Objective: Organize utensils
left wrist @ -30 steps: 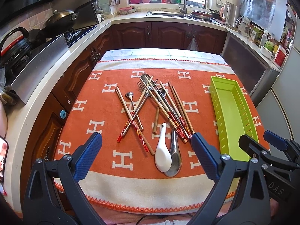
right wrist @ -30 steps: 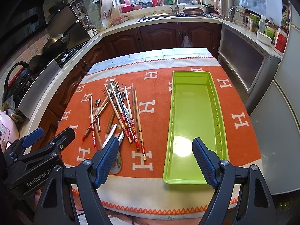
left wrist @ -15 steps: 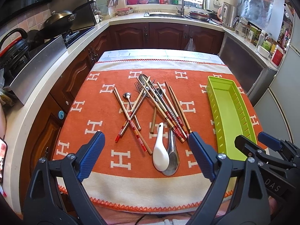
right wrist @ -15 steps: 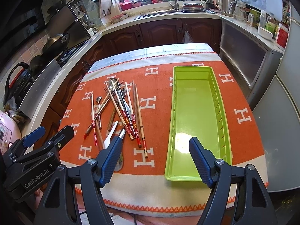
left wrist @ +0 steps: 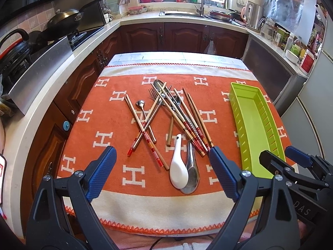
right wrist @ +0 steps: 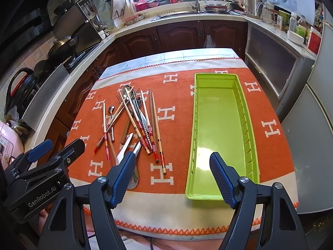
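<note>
A heap of utensils lies on the orange cloth (left wrist: 133,175): several red-tipped chopsticks (left wrist: 188,123), a fork (left wrist: 155,96), a small metal spoon (left wrist: 140,104), a white ceramic spoon (left wrist: 178,167) and a large metal spoon (left wrist: 192,176). An empty green tray (left wrist: 256,125) stands to their right; it also shows in the right wrist view (right wrist: 220,129). My left gripper (left wrist: 162,174) is open and empty, above the near edge before the spoons. My right gripper (right wrist: 172,177) is open and empty, above the cloth between the heap (right wrist: 137,116) and the tray's near end.
The table is a small island with kitchen counters around it. A stove with pans (left wrist: 62,18) is at the left, a sink (left wrist: 183,13) at the back, a fridge (right wrist: 318,108) at the right.
Both grippers have drawn back and risen a little; the heap and tray sit slightly farther up in view. Nothing on the cloth has moved.
</note>
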